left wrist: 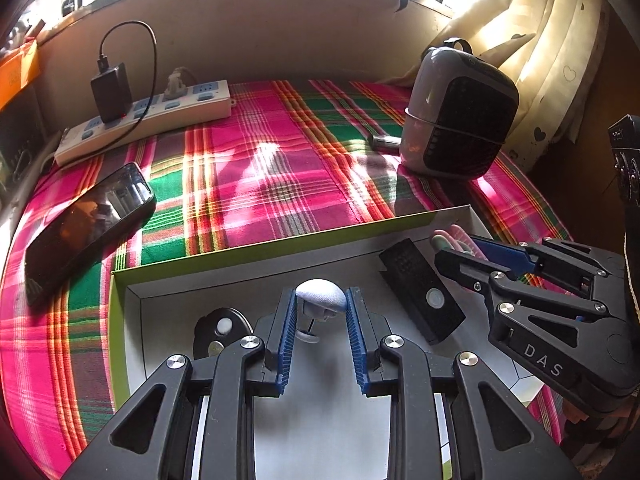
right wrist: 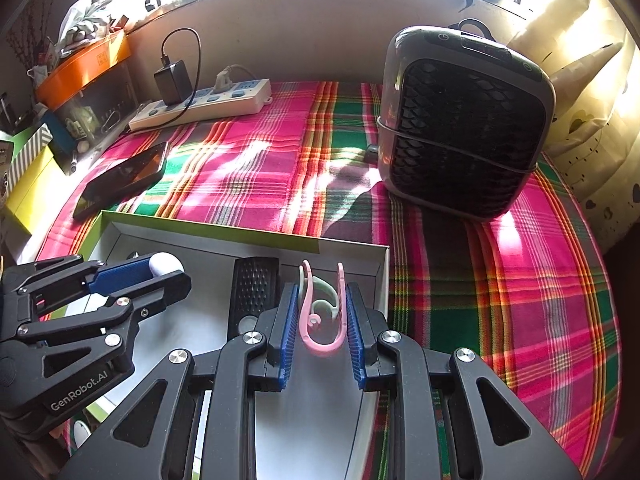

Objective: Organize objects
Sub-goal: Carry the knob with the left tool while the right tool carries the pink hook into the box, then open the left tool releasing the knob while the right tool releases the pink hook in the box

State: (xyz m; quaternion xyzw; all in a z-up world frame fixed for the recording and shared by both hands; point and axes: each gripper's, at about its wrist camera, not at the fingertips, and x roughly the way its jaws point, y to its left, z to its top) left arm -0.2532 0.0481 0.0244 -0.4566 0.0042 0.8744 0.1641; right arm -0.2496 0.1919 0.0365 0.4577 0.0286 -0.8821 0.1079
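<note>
A shallow grey box with a green rim (left wrist: 260, 246) lies on the plaid cloth. My left gripper (left wrist: 321, 294) hovers over the box's middle, shut on a small white-capped piece (left wrist: 320, 300) with a grey hook hanging below it. My right gripper (right wrist: 321, 288) is over the box's right end, shut on a pink hook (right wrist: 320, 344) and a mint hook (right wrist: 322, 290) held together. Each gripper shows in the other's view: the right gripper (left wrist: 460, 246) and the left gripper (right wrist: 168, 268). Inside the box lie a black remote-like bar (left wrist: 420, 292) and a round black piece with a white button (left wrist: 222, 328).
A black phone (left wrist: 88, 224) lies left of the box. A white power strip (left wrist: 152, 120) with a black charger runs along the back wall. A grey heater (right wrist: 464, 120) stands at back right, a small metal cylinder (left wrist: 384, 142) beside it. Clutter is stacked at the far left.
</note>
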